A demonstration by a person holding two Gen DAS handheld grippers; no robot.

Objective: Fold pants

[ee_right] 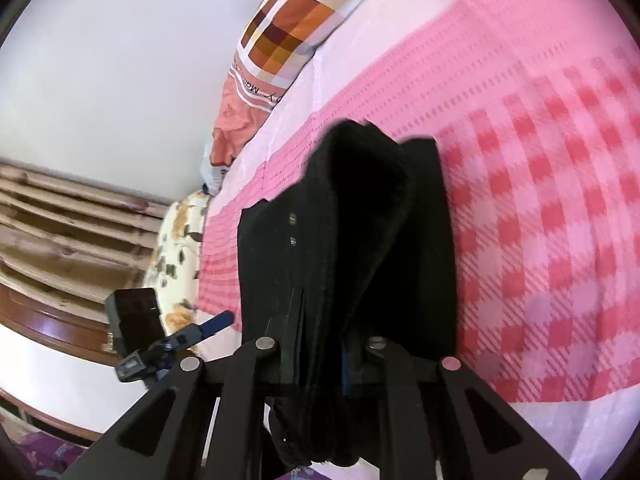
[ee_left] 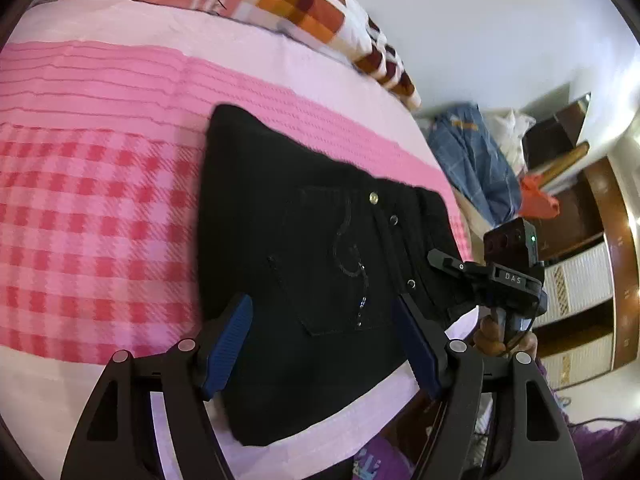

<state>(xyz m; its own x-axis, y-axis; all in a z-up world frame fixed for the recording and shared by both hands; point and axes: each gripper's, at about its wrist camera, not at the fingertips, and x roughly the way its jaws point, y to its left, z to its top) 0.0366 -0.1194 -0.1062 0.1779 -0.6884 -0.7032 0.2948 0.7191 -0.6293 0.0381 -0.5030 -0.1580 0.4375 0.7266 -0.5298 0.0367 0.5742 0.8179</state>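
A bed (ee_left: 100,208) with a pink checked cover fills both views, pillows (ee_left: 304,4) at the far end against a white wall.

Nearest in the left wrist view, the left gripper (ee_left: 322,344) stands wide apart over the near part of the black pants (ee_left: 312,248), gripping nothing; whether its pads (ee_left: 230,344) touch the cloth I cannot tell.

The pants lie folded flat near the bed's edge, pocket and studs up.

In the right wrist view, the right gripper (ee_right: 320,364) is clamped on a thick bunch of the pants (ee_right: 360,240) at their near edge, the layers running forward between its fingers.

Judging by this, a fold is being carried or set. To do it well, the right should keep the bunch pinched, lay it edge to edge, and the left should press the lower layer flat before release, so the stack does not slide on the cover.
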